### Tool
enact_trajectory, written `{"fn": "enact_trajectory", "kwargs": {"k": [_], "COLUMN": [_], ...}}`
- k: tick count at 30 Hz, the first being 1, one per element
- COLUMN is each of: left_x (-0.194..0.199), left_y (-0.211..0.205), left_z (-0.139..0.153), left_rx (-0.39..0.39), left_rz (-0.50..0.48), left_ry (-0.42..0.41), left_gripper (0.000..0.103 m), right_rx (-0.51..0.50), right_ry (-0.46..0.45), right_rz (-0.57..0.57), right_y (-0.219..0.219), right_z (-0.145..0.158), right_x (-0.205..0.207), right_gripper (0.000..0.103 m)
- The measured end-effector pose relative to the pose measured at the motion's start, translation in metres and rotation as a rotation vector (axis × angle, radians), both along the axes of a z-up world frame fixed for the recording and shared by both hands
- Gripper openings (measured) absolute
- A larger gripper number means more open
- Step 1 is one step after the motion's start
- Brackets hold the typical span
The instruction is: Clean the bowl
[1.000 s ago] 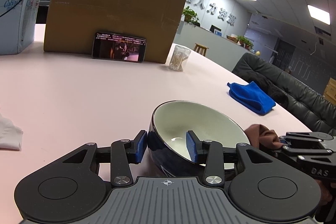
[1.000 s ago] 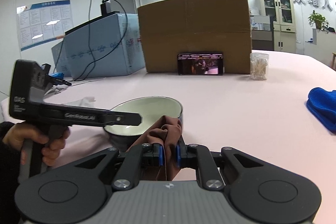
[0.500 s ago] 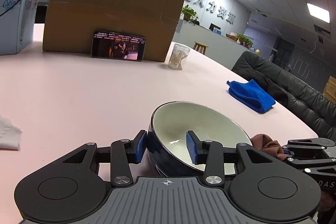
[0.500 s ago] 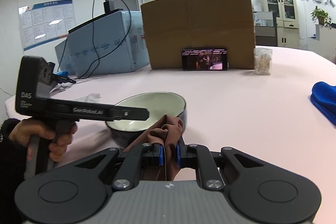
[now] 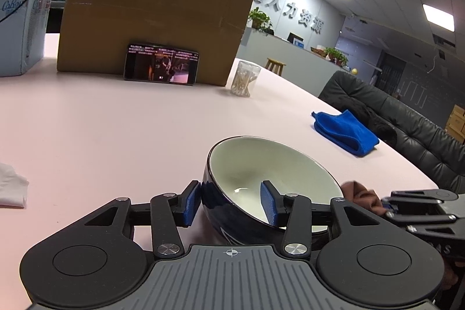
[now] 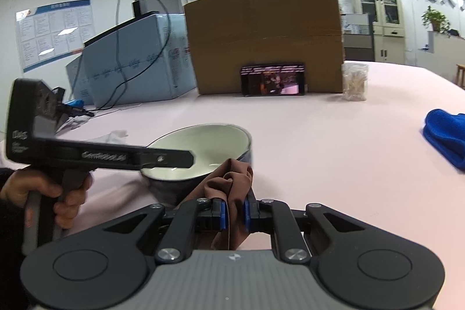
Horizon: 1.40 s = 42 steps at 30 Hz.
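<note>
I see the bowl (image 5: 270,179) on the pink worktop (image 5: 116,130), near edge. Left gripper (image 5: 231,204) jaws opening, straddling its near rim. Right gripper (image 6: 232,212) jaws narrow, clamped on brown cloth (image 6: 229,179) just beside the bowl.

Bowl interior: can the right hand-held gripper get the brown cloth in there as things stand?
Probably yes. The right hand-held gripper holds the brown cloth at the bowl rim; the left hand-held gripper, jaws opening, straddles only the near wall.
</note>
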State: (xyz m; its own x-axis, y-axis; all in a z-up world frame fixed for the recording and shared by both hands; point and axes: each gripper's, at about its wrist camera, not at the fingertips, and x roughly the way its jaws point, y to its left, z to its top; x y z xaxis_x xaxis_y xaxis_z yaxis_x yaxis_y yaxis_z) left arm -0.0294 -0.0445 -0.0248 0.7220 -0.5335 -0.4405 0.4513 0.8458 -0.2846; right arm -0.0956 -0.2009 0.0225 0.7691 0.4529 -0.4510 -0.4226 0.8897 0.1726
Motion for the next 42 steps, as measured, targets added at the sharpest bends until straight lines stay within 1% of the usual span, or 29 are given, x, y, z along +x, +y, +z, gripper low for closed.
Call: {"fn": "enact_trajectory", "kwargs": {"k": [2, 6, 8, 10, 14, 15, 16, 18, 19, 20, 22, 24, 30, 32, 35, 38, 40, 42], "left_x": [-0.002, -0.012, -0.014, -0.005, 0.025, 0.032, 0.041, 0.052, 0.057, 0.056, 0.049, 0.044, 0.016, 0.005, -0.01, -0.02, -0.024, -0.024], "left_y": [0.0, -0.002, 0.0, 0.003, 0.001, 0.0, -0.002, -0.003, -0.004, -0.004, -0.008, -0.007, 0.001, 0.004, 0.006, 0.005, 0.005, 0.009], "left_z": [0.0, 0.003, 0.005, 0.009, 0.016, 0.017, 0.016, 0.012, 0.01, 0.009, 0.008, 0.008, 0.008, 0.008, 0.007, 0.006, 0.004, 0.001], "left_rx": [0.006, 0.045, 0.035, 0.024, 0.026, 0.03, 0.036, 0.022, 0.014, 0.015, 0.036, 0.038, 0.075, 0.076, 0.073, 0.053, 0.033, -0.008], "left_rz": [-0.001, 0.001, -0.01, -0.011, -0.029, -0.037, -0.047, -0.061, -0.071, -0.079, -0.089, -0.083, -0.073, -0.067, -0.044, -0.039, -0.034, -0.016], "left_ry": [-0.003, -0.025, -0.034, -0.031, -0.003, 0.004, 0.012, 0.045, 0.063, 0.063, 0.044, 0.043, 0.009, -0.001, -0.017, -0.021, -0.022, -0.009], "left_gripper": [0.043, 0.043, 0.043, 0.042, 0.042, 0.041, 0.036, 0.032, 0.027, 0.026, 0.026, 0.026, 0.026, 0.026, 0.027, 0.027, 0.027, 0.027], "right_rx": [0.001, -0.018, -0.026, -0.014, -0.005, -0.002, 0.0, 0.011, 0.017, 0.022, 0.026, 0.028, 0.025, 0.022, 0.03, 0.02, 0.023, 0.02], "right_ry": [-0.001, -0.018, -0.027, -0.024, -0.02, -0.018, -0.016, -0.007, -0.004, -0.003, -0.006, -0.008, -0.019, -0.021, -0.025, -0.035, -0.037, -0.039], "right_rz": [0.023, 0.002, -0.027, -0.038, -0.01, -0.007, -0.005, 0.007, 0.014, 0.024, 0.036, 0.039, -0.011, -0.031, -0.051, -0.081, -0.091, -0.093], "right_y": [0.002, -0.002, -0.006, -0.009, -0.006, -0.005, -0.005, -0.005, -0.005, -0.005, -0.003, -0.002, -0.01, -0.013, -0.016, -0.015, -0.015, -0.015], "right_z": [0.001, 0.004, 0.005, 0.005, 0.002, 0.002, 0.001, 0.0, 0.0, 0.0, 0.0, 0.0, 0.0, 0.0, 0.001, 0.001, 0.001, 0.0], "right_x": [-0.004, -0.003, 0.001, 0.003, 0.003, 0.003, 0.002, 0.0, -0.001, -0.003, -0.006, -0.007, -0.004, -0.002, 0.005, 0.012, 0.014, 0.012], "right_gripper": [0.015, 0.015, 0.015, 0.015, 0.015, 0.015, 0.015, 0.015, 0.015, 0.015, 0.015, 0.015, 0.015, 0.015, 0.015, 0.015, 0.015, 0.015]}}
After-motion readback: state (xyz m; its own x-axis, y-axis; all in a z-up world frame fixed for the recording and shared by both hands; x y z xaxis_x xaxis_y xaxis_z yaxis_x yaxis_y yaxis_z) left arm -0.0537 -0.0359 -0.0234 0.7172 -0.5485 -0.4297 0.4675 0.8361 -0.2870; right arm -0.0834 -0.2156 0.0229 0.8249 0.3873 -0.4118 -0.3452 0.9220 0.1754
